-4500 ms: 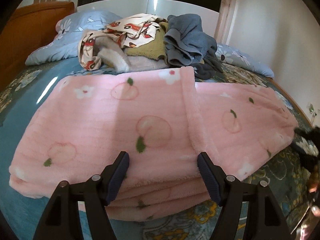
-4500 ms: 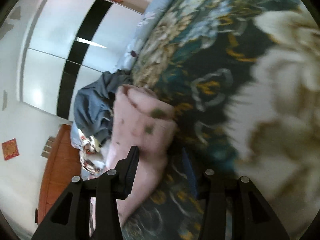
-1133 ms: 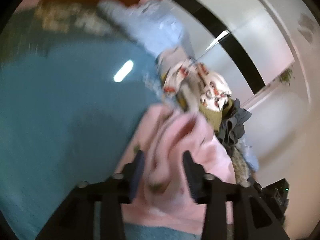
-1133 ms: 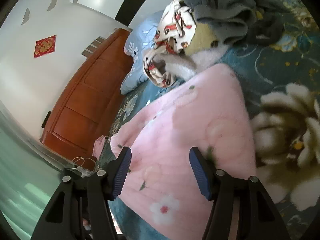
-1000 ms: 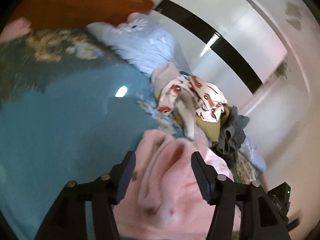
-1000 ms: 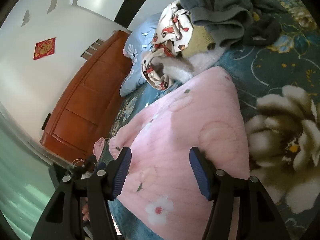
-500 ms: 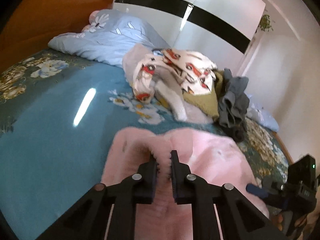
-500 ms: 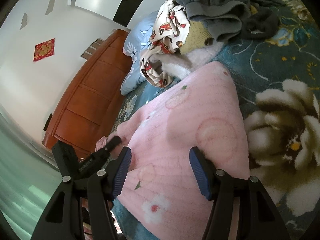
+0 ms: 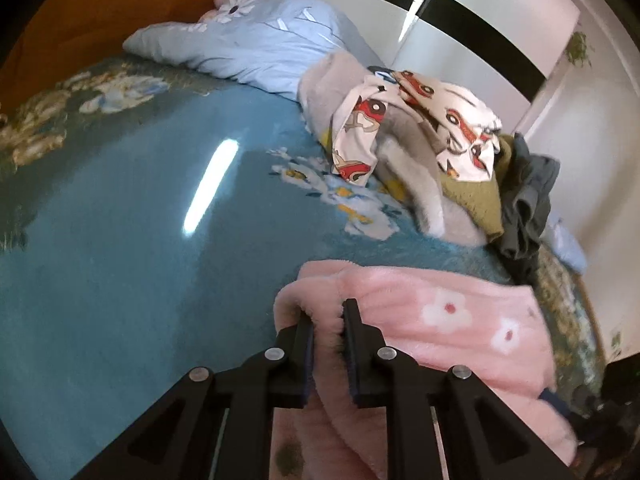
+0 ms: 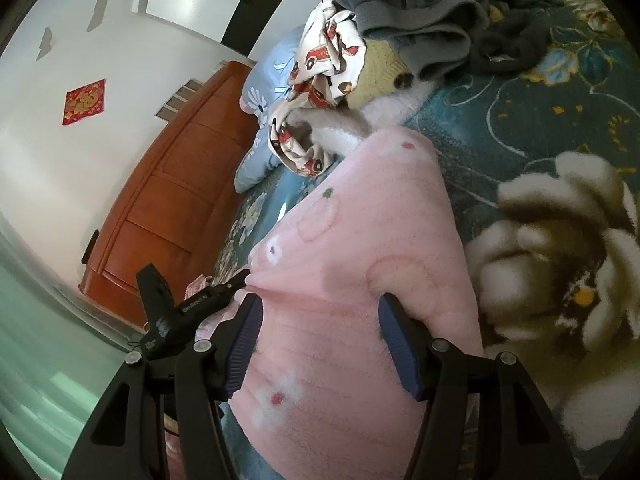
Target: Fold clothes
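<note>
Pinching a ridge of the pink garment (image 9: 460, 320) on the bed (image 9: 120, 260), the left gripper (image 9: 327, 322) secures a fold edge, its jaws easing apart slightly; the right gripper (image 10: 320, 320) straddles the cloth unclenched, steadying it.

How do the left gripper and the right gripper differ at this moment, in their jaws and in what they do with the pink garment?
The left gripper has its jaws nearly together, opening slightly, with a fold of the pink garment pinched between them; the right gripper has its jaws wide apart, gripping nothing. The left gripper is at the garment's edge; the right gripper is over its broad top. Both are black, with blue ribbed pads.
</note>
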### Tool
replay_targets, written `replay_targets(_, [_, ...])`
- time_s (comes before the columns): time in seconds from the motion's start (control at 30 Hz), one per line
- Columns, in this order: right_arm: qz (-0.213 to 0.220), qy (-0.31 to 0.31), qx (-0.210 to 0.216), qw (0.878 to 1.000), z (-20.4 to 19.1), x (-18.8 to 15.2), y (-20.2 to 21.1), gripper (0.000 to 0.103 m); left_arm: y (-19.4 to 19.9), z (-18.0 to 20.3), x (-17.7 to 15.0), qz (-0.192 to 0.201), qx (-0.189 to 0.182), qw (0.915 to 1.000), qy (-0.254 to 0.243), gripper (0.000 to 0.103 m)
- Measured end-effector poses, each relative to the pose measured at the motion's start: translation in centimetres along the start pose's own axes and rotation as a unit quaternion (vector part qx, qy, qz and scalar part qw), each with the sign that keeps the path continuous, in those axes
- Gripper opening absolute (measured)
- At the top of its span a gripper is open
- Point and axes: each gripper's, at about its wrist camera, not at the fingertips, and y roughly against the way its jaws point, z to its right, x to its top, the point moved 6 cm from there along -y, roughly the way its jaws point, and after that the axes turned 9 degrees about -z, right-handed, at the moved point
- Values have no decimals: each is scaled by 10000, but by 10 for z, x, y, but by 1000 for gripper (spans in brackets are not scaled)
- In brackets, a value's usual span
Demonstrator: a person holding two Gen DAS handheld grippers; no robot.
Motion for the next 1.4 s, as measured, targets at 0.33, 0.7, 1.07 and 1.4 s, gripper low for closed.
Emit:
replay_targets(0.33, [227, 102, -183, 9995, -1, 3, 29, 62, 50, -24, -64, -72, -799, 9898, 1173, 64])
replay_targets(0.7, [94, -172, -188, 9996, 11, -5, 19, 62, 48, -12, -96, -262, -1707, 9662, 1913, 45])
replay_targets(1.07, [-5, -99, -164, 9998, 5, -9, 17, 62, 62, -26, -95, 51, -1619, 9675, 1941, 28])
replay_targets(1.4, [-22, -71, -53, 10000, 6, -9, 23, 62, 63, -19, -96, -2, -1435, 9803, 1354, 38])
